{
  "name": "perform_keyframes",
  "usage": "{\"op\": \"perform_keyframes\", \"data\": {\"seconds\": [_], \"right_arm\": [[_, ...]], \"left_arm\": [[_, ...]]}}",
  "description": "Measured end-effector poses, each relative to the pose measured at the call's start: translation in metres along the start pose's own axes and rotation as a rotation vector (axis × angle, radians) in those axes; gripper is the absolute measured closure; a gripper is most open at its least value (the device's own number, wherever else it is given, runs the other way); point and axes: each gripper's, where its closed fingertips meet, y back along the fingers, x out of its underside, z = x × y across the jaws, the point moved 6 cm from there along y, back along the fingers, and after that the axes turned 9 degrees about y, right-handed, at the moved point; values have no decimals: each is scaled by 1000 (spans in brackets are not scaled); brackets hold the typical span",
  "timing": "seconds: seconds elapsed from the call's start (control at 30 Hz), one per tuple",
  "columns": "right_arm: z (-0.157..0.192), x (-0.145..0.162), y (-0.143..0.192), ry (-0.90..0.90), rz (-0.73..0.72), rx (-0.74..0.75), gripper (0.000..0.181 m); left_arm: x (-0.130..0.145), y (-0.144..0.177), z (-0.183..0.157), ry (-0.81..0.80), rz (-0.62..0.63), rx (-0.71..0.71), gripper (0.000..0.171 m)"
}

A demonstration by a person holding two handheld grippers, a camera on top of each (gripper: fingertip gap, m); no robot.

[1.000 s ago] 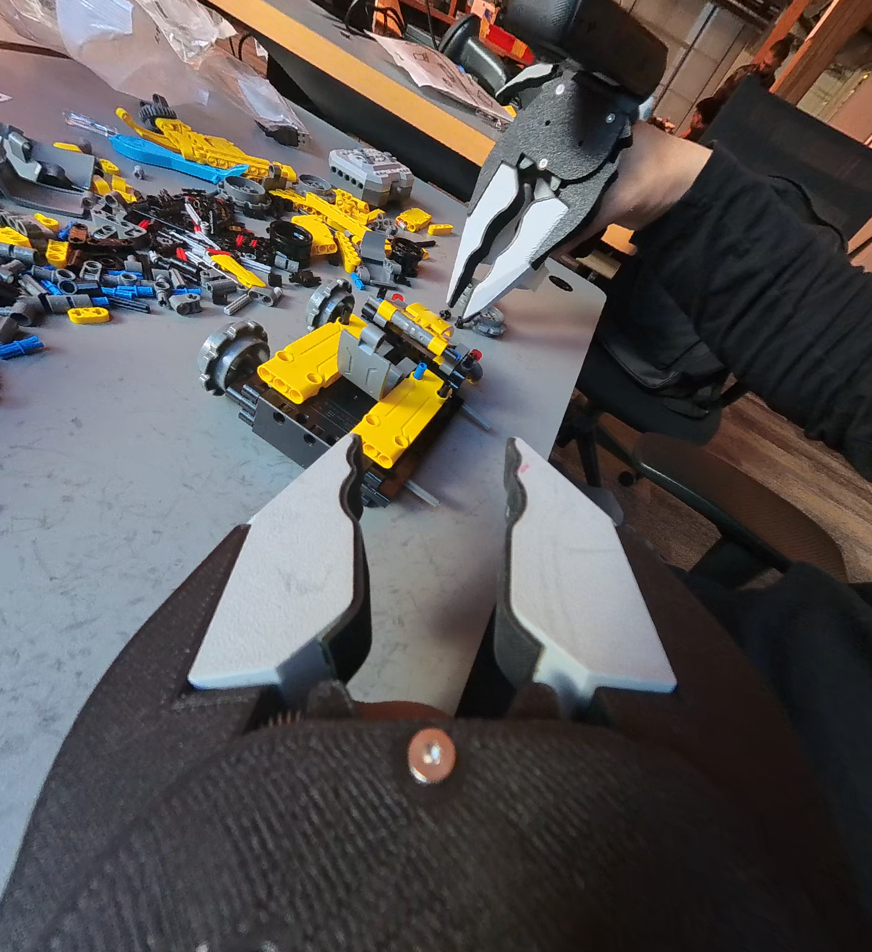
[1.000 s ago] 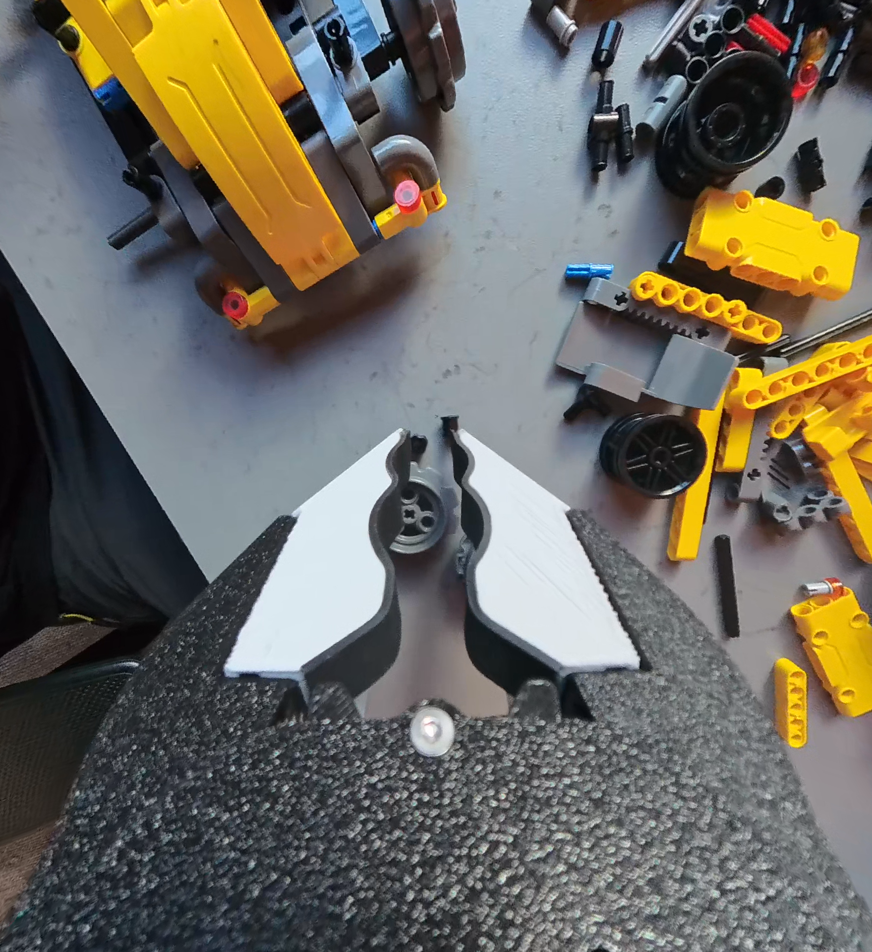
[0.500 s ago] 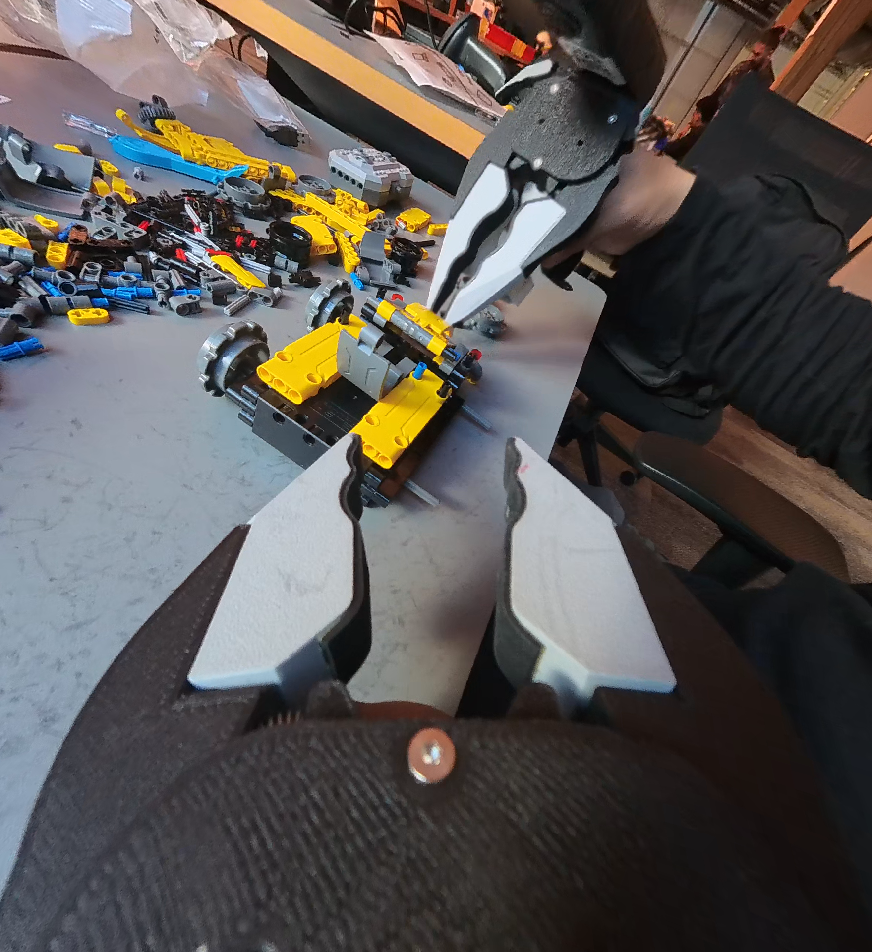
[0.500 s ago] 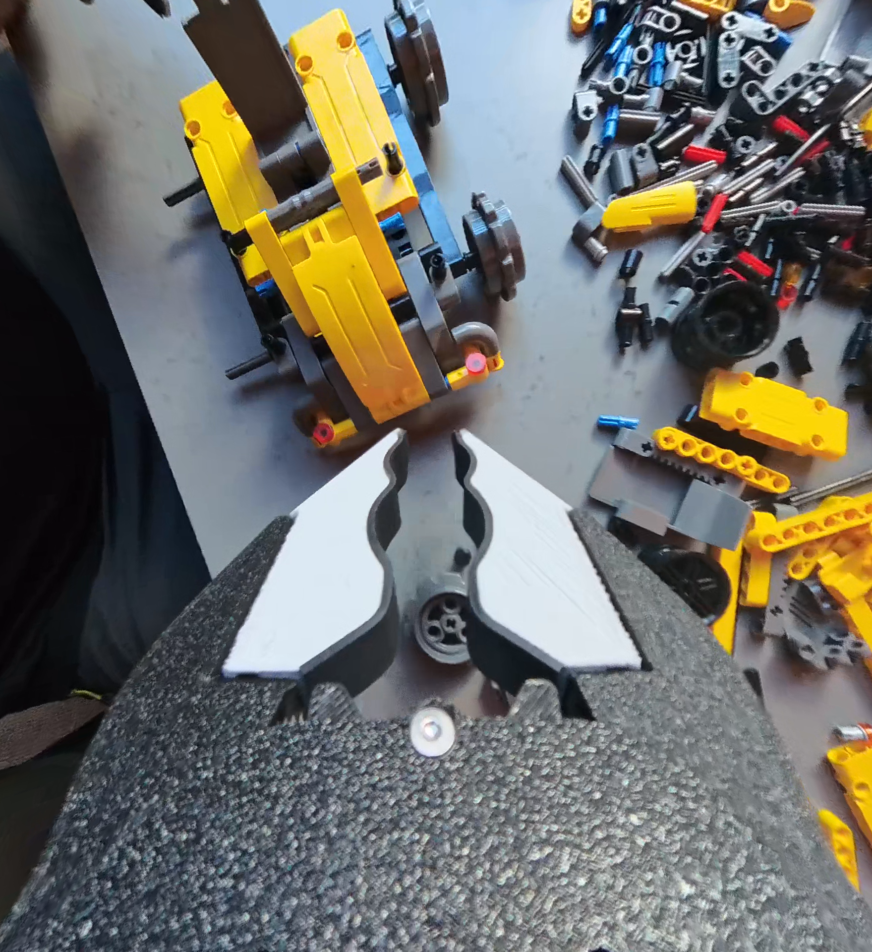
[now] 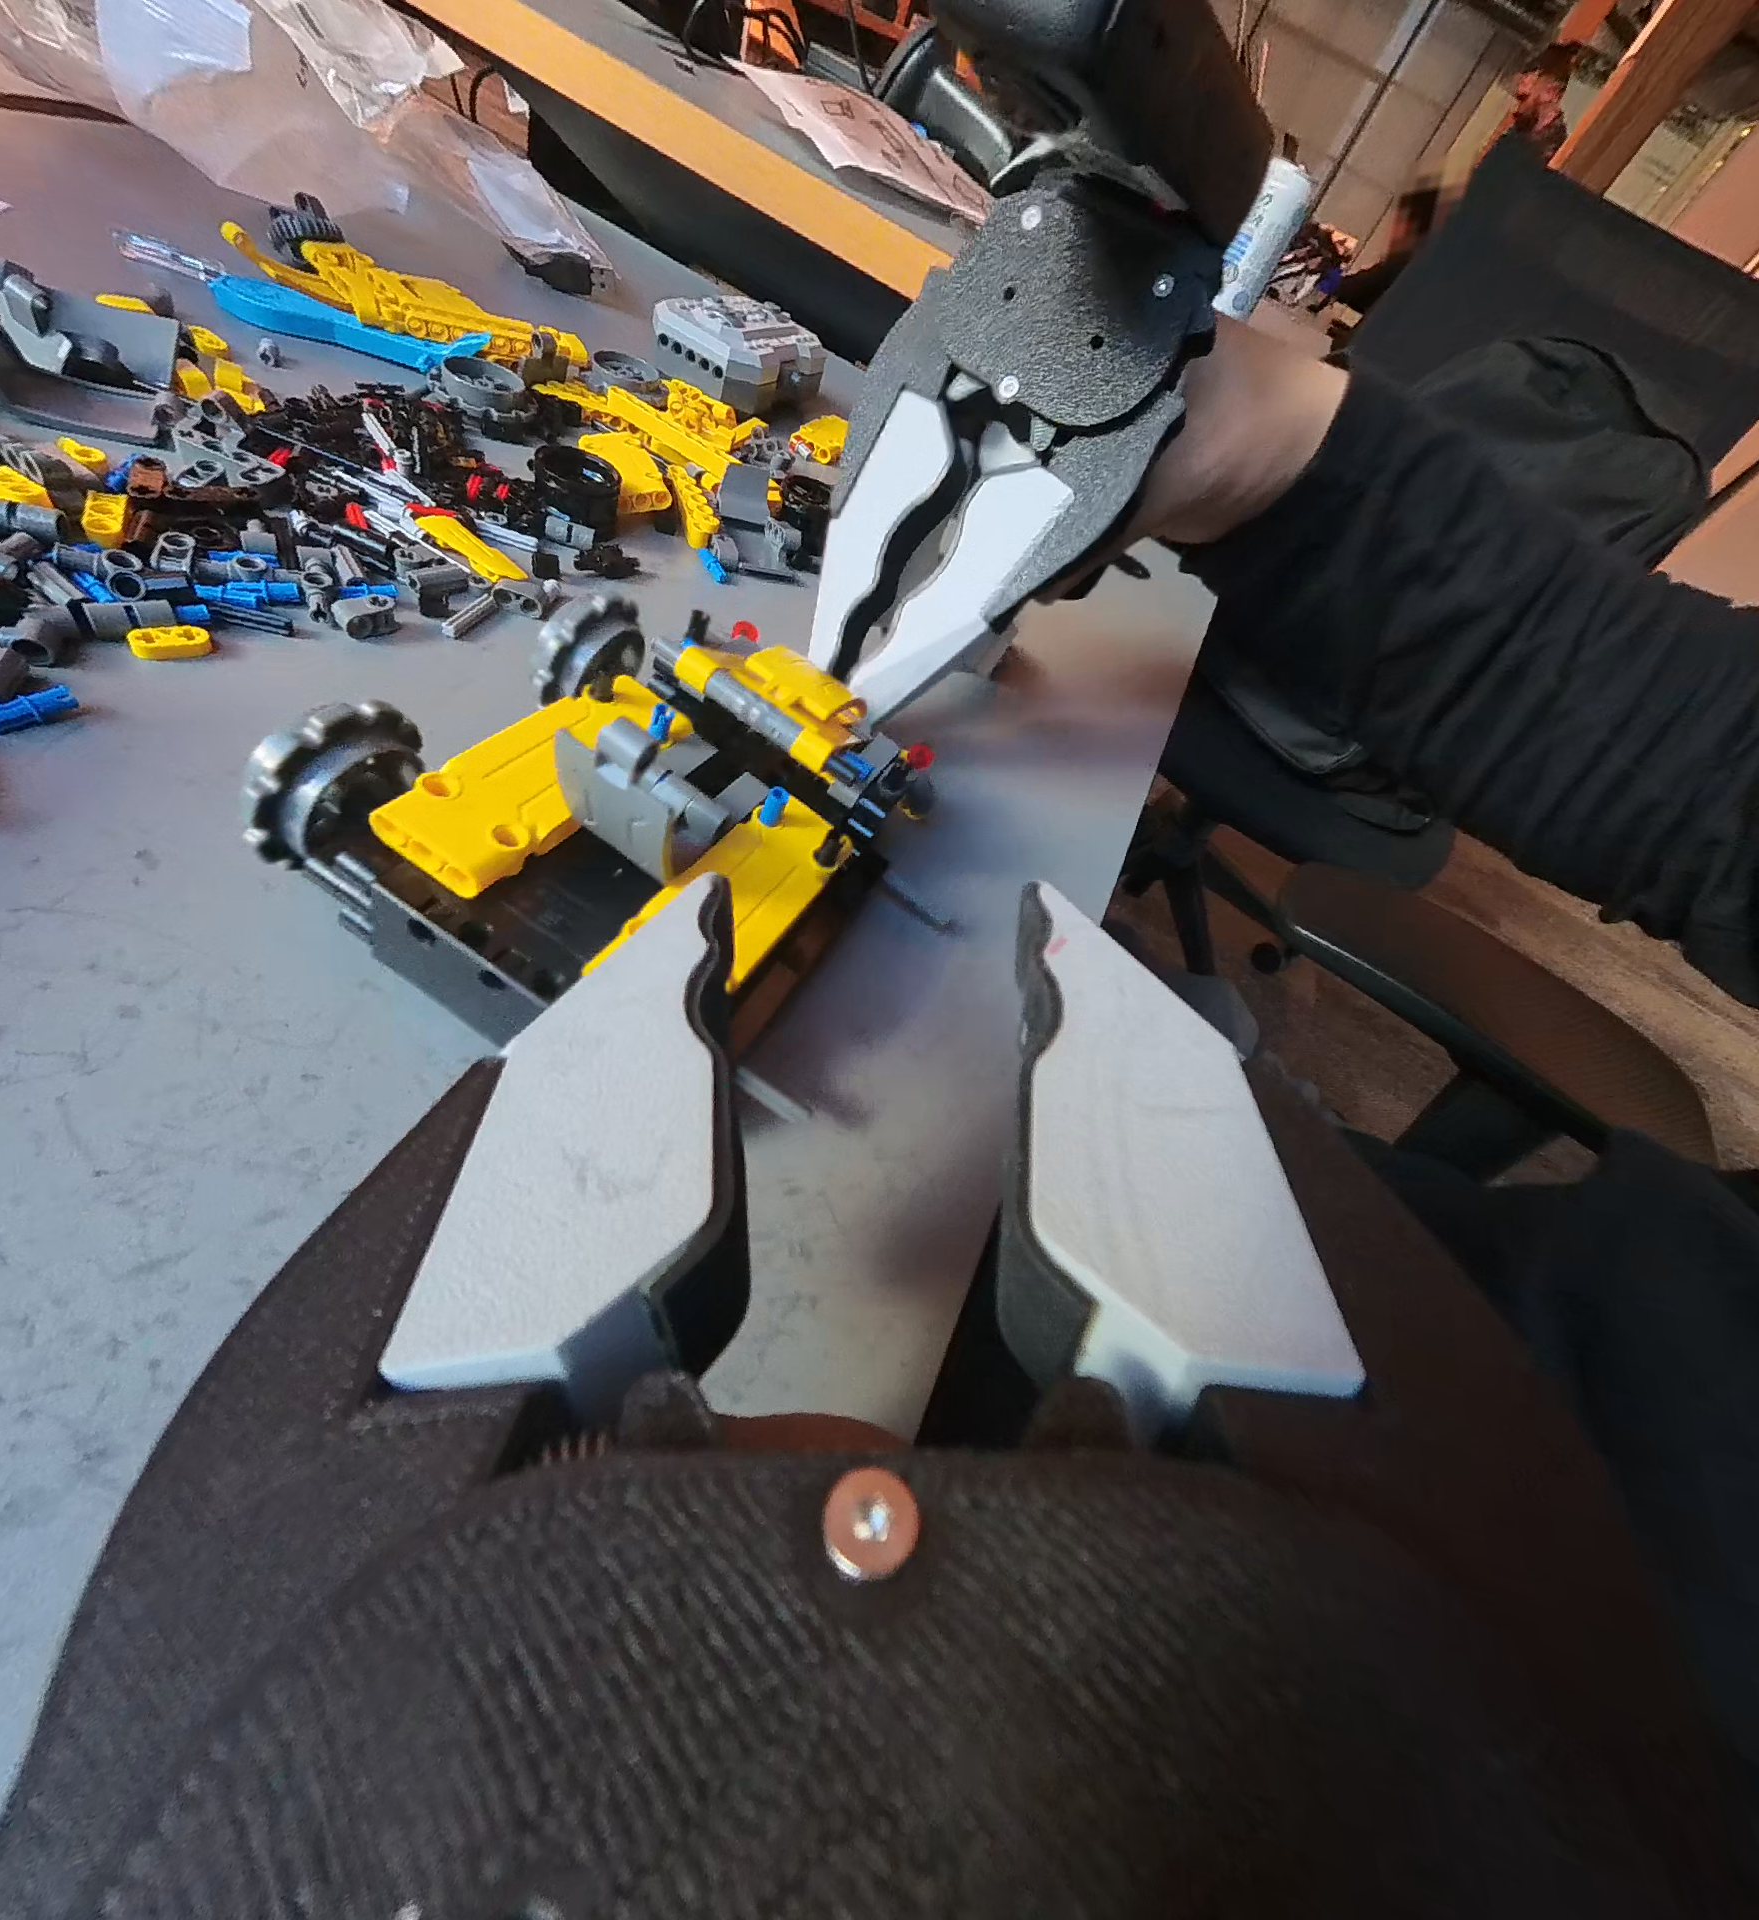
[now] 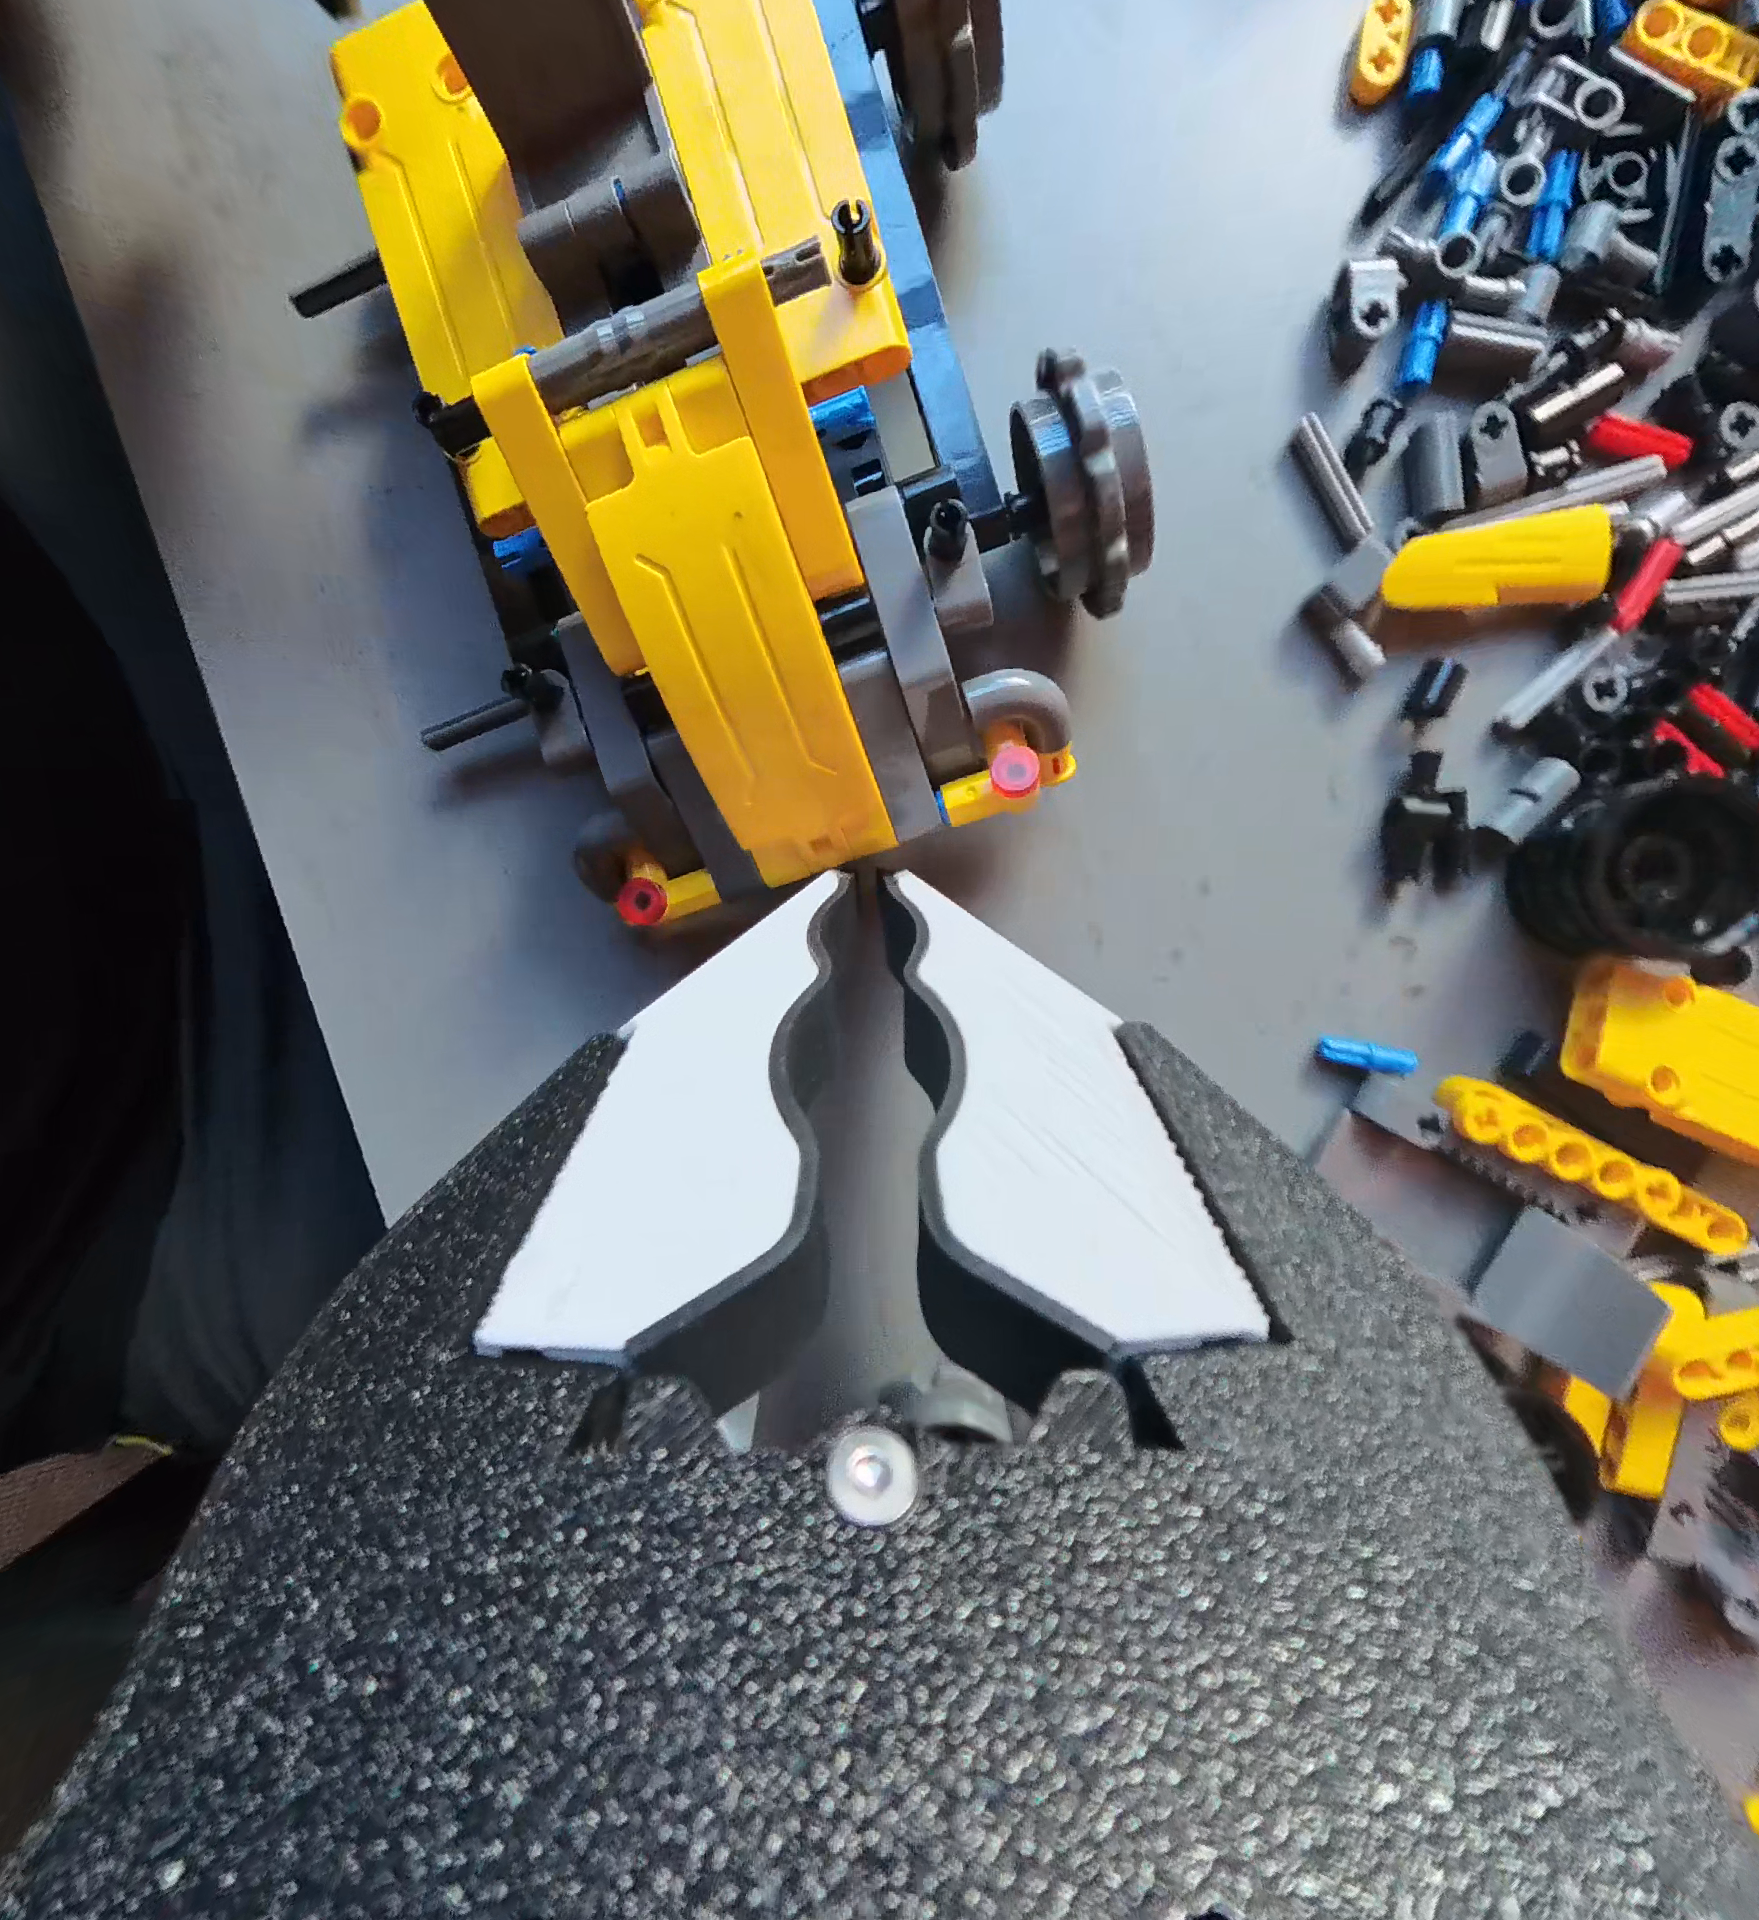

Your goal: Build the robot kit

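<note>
My left fingers [image 5: 870, 914] stand wide apart over the grey counter [image 5: 106, 1091], holding nothing. Just past them sits the yellow toy truck [image 5: 584, 821]. My right fingers [image 6: 862, 883] are almost closed, tips at the truck's end, with loose pieces [image 6: 1602, 540] beyond.

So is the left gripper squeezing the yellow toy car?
No, the left gripper is open, with grey table showing between its fingers, and the yellow toy car sits just beyond them.

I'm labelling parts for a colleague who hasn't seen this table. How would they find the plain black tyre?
On the grey tabletop, look in the loose-parts pile right of the half-built yellow toy vehicle. The ribbed black rubber tyre lies at the pile's near edge: the only fat, all-black ring among thin pins and beams.
</note>
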Motion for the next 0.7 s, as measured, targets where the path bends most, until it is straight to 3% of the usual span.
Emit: {"op": "perform_keyframes", "data": {"seconds": [0.23, 0.47, 0.6, 0.7], "right_arm": [[-4, -9, 5, 16, -41, 34, 174], [-56, 2, 38, -124, -58, 414, 166], [-63, 10, 37, -202, -34, 369, 169], [-63, -1, 30, -157, -53, 295, 167]], "left_arm": [[0, 0, 0, -1, 0, 4, 120], [0, 0, 0, 1, 1, 4, 120], [0, 0, 0, 3, 1, 5, 120], [0, 0, 0, 4, 2, 4, 120]]}}
